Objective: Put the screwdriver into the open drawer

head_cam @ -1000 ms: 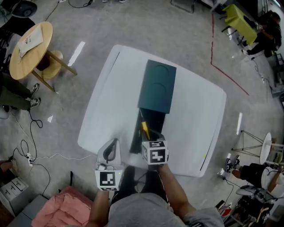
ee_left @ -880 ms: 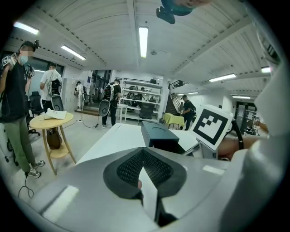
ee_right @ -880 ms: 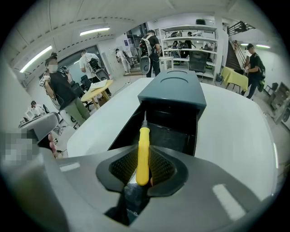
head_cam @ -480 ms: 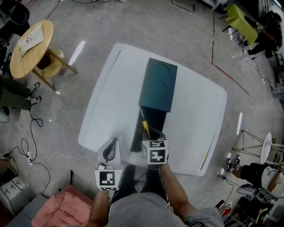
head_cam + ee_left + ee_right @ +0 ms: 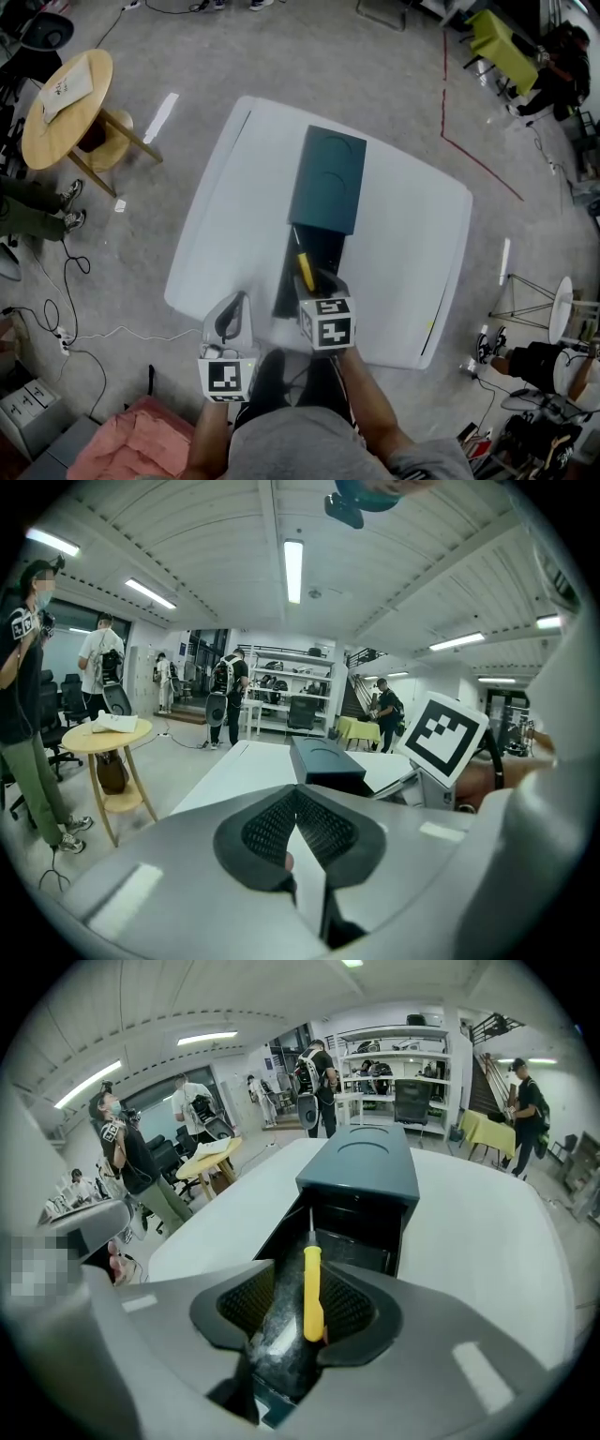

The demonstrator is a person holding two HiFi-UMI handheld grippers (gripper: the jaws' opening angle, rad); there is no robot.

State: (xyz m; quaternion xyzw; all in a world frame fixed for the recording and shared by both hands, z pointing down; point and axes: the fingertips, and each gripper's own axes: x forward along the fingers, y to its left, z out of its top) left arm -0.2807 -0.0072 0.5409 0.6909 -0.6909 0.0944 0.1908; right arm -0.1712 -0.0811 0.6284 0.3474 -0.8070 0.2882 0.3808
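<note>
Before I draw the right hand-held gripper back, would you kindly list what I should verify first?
1. The drawer is pulled open: ok.
2. The screwdriver lies over the drawer, tip pointing inward: ok.
3. The right hand-held gripper has its jaws opening, left pad off the handle: ok.
4. The handle is free of the right pad: cannot tell.
5. The left hand-held gripper is empty and beside the drawer, not over it: ok.

right hand-held gripper (image 5: 294,1286): jaws opening, now wider apart than a second ago; the left pad stands clear of the handle
screwdriver (image 5: 306,271): more of its yellow handle shows in the head view than before; it lies between the spread jaws, close to the right pad, over the open drawer (image 5: 367,1252)
</note>
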